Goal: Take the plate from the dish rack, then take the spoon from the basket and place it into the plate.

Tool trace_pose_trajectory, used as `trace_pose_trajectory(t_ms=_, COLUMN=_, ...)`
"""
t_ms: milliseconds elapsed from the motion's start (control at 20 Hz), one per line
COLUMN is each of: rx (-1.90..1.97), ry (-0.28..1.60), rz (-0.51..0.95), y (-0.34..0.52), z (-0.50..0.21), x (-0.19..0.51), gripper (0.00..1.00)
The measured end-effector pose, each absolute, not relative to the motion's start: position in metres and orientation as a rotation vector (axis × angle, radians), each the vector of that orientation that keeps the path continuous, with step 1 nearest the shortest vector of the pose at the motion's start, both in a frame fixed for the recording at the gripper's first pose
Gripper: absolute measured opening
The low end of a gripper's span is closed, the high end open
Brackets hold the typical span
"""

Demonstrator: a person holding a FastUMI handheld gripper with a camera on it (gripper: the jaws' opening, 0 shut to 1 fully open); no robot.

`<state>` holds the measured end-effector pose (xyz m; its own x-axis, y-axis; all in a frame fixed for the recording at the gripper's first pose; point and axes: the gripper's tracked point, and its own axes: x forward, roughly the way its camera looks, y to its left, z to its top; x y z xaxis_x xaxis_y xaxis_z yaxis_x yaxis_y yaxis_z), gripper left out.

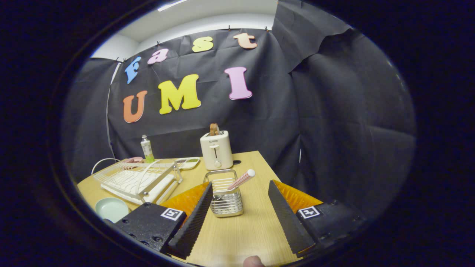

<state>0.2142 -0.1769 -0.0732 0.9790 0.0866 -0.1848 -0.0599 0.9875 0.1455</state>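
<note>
Gripper view, one moment. One gripper [240,193] at lower centre of the frame, two fingers [193,218] spread wide, nothing held between them. One wire basket [225,196] standing on the wooden table [237,233] at centre, just ahead of the fingers and close beside the left one, apart from the right. One spoon [241,180] leaning out of the basket, handle tilted up toward the right (striped pink, with a white rounded end). One plate [111,208], pale green, lying flat on the table at lower left of the frame, beside the near corner of the dish rack. One dish rack [139,180], white wire on a white tray, at left of centre, no dishes visible in its slots. One toaster [216,150], cream-coloured, upright behind the basket near the table's far edge, with one brown item [214,129] standing in its slot. One small bottle [147,149] upright at the back left (contents not discernible). One shallow divided tray [187,162] between rack and toaster. One pink object [133,160] behind the rack, kind not discernible. One fingertip [253,261] at the bottom edge of the frame, between the fingers.
</note>
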Motion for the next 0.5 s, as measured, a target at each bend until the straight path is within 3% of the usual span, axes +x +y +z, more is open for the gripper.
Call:
trace_pose_trajectory(t_ms=200, rx=0.212, ry=0.241, rz=0.142, y=-0.163, z=-0.080, x=0.249, gripper=0.80)
trace_pose_trajectory(t_ms=500, rx=0.217, ry=0.264, rz=0.178, y=-0.151, z=-0.069, x=0.261, gripper=0.33)
